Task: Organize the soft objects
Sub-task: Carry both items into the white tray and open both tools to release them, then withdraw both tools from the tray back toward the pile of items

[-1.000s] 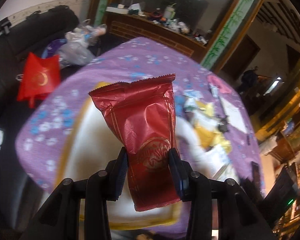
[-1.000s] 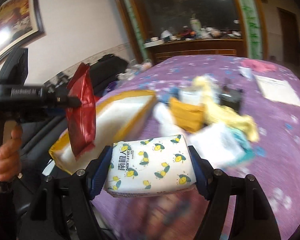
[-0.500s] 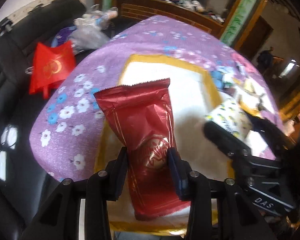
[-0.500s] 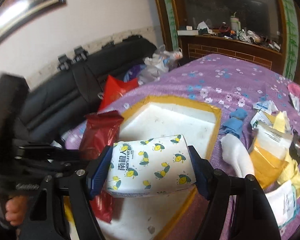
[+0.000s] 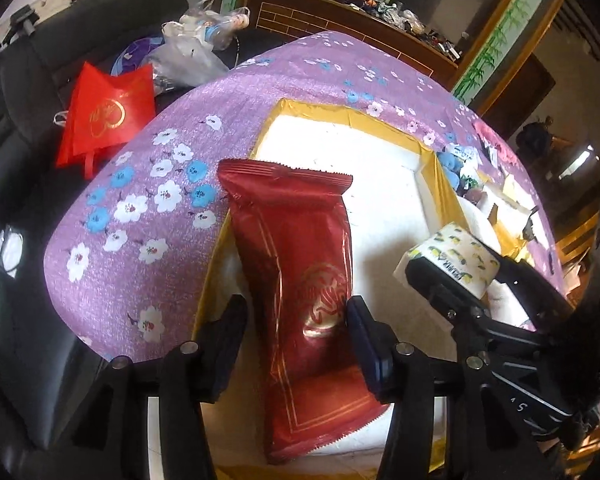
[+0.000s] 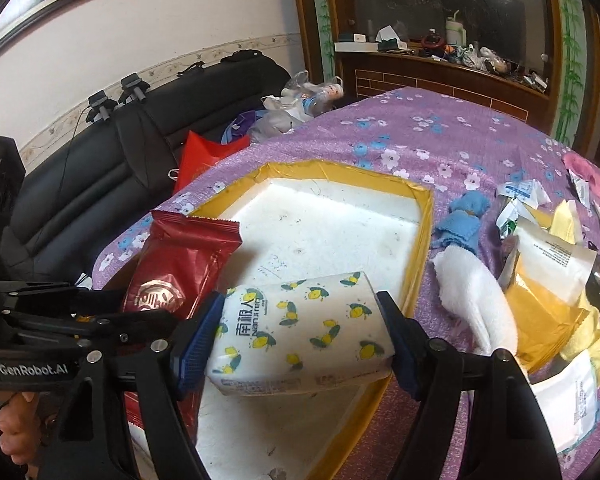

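Observation:
A dark red snack packet (image 5: pixel 296 264) stands upright between the jaws of my left gripper (image 5: pixel 296 340), low over a white foam tray with a yellow taped rim (image 5: pixel 340 114). The jaws are opening: a gap shows at the left pad and the packet leans on the right pad. My right gripper (image 6: pixel 300 340) is shut on a white tissue pack with yellow lemon print (image 6: pixel 300 328), held over the tray's (image 6: pixel 340 170) near right part. The red packet (image 6: pixel 176 264) stands just left of the pack. In the left wrist view the tissue pack (image 5: pixel 456 256) shows at right.
The tray lies on a purple flowered cloth (image 5: pixel 148 208). To its right lie a blue cloth (image 6: pixel 464 220), a white towel (image 6: pixel 476 304) and yellow packets (image 6: pixel 540 304). A red bag (image 5: pixel 108 116) and plastic bags (image 5: pixel 192 52) rest on the black sofa at left.
The left jaws have widened and the left pad has come off the red packet, which sank toward the tray. The right gripper carried the tissue pack leftward over the tray.

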The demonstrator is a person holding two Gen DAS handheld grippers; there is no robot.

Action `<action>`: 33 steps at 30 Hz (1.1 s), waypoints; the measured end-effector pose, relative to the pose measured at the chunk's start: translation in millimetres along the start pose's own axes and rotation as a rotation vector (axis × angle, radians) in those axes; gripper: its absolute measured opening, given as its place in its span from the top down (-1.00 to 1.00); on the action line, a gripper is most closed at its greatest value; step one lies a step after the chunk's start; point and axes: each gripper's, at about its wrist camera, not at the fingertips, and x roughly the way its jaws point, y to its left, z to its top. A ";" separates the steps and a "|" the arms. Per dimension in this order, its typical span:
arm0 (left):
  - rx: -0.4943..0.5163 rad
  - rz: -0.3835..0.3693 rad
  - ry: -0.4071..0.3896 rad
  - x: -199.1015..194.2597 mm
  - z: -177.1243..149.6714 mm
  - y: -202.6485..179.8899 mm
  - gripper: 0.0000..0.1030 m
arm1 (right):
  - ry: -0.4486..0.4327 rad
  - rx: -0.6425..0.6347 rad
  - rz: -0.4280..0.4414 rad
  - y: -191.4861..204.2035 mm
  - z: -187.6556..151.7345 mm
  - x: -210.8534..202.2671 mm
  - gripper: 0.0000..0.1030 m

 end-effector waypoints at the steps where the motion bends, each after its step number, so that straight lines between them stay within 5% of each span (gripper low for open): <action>1: -0.008 -0.011 0.001 -1.2 -0.2 0.5 -0.16 | -0.002 0.003 0.008 -0.3 -0.3 -1.4 -0.46; 6: -0.051 -0.096 -0.011 -12.7 0.5 1.4 -0.61 | -0.032 0.023 0.045 -6.2 -3.3 -14.0 -0.63; 8: -0.051 -0.064 -0.036 -17.6 1.1 -2.0 -0.79 | -0.034 0.007 0.060 -3.7 -4.9 -17.7 -0.70; 15: -0.024 -0.022 -0.052 -20.7 -2.3 -16.4 -0.80 | -0.044 -0.025 0.060 4.3 -16.2 -25.8 -0.71; 22: -0.098 -0.042 -0.131 -35.6 -4.6 -15.8 -0.80 | -0.114 0.081 0.163 -18.9 -27.9 -50.7 -0.71; 33: 0.055 -0.023 -0.196 -39.9 -20.4 -87.9 -0.80 | -0.088 0.293 0.222 -86.2 -62.1 -84.8 -0.71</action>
